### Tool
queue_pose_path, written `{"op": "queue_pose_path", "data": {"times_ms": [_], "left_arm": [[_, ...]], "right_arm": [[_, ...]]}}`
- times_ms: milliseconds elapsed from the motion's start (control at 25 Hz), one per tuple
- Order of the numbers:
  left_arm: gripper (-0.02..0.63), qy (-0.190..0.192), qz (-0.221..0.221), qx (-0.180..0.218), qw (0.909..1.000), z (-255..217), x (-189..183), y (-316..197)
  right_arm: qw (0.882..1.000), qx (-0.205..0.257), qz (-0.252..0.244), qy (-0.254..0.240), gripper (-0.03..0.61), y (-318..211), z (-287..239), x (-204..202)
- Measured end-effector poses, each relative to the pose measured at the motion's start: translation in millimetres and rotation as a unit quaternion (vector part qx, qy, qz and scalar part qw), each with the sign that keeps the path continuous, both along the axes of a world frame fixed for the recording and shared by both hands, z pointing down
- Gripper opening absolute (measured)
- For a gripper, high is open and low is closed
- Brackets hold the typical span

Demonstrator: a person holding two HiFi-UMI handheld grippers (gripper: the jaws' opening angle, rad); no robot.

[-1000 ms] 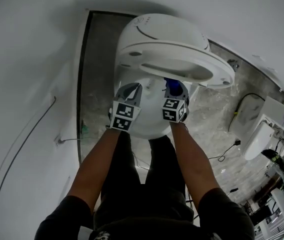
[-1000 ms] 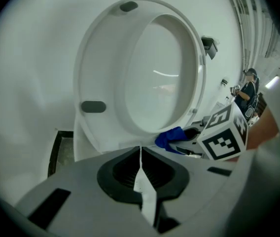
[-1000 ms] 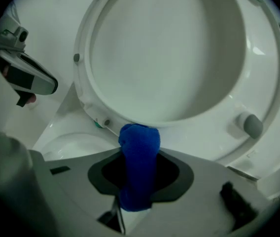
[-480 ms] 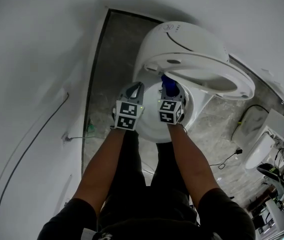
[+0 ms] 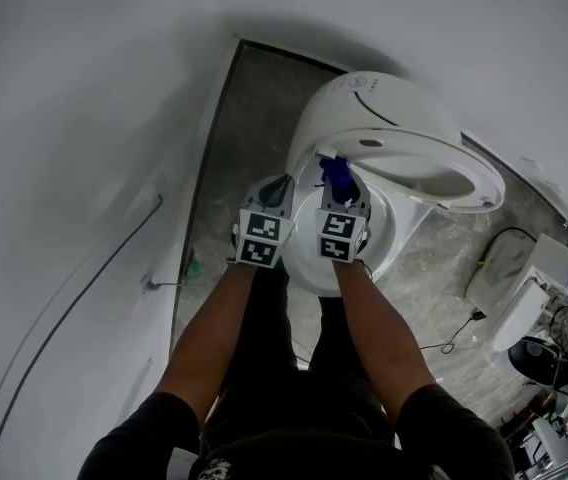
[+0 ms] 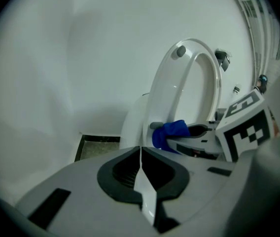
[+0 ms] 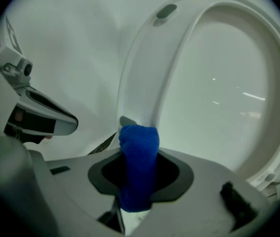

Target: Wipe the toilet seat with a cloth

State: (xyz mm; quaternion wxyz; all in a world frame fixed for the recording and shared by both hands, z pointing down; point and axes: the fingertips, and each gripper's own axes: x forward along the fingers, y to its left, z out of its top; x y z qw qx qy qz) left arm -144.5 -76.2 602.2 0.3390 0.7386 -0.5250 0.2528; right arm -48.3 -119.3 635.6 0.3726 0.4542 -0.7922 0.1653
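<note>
Standing over a white toilet, a person is holding a gripper in each hand just above the toilet bowl (image 5: 392,236), forearms reaching down side by side. The toilet seat (image 5: 469,190) is standing raised, its underside facing the grippers, and a grey bumper (image 7: 165,10) is showing near the top of its ring.

The right gripper (image 5: 338,190) is clamping a blue cloth (image 7: 139,164) between its jaws; the cloth is sticking up out of them as a folded wad. Its top is sitting at the lower end of the seat's left limb, right against a small grey stub (image 7: 127,121) there, and it seems to be touching the seat's underside at that point. In the head view the cloth is showing as a blue tuft at the near edge of the raised seat, over the bowl's back rim.

The left gripper (image 5: 281,184) is hovering just beside the right one, over the left edge of the bowl, apart from the seat. Its jaws are closed together with nothing between them.

Grey stone floor (image 5: 226,143) is running along the toilet's left side up to a white wall (image 5: 64,118), where a thin cable (image 5: 74,290) is trailing. Other white toilet units (image 5: 524,268) are standing well apart at the right.
</note>
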Motion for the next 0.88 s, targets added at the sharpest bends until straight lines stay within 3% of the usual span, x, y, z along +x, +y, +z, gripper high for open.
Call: {"op": "queue_pose_path", "data": {"times_ms": [320,640,880], "left_arm": [[0.020,0.003,0.025,0.046,0.9986,-64,17,-23],[0.020,0.001,0.009,0.079,0.9968,-116,20,-18],[0.020,0.004,0.018,0.106,0.9942,-140,7,-18]], "right_arm": [[0.999,0.032,0.001,-0.016,0.106,-10,-59,-2],[0.991,0.112,0.033,-0.069,0.106,-41,-150,5],[0.982,0.163,0.062,-0.070,0.106,-50,-199,14]]}}
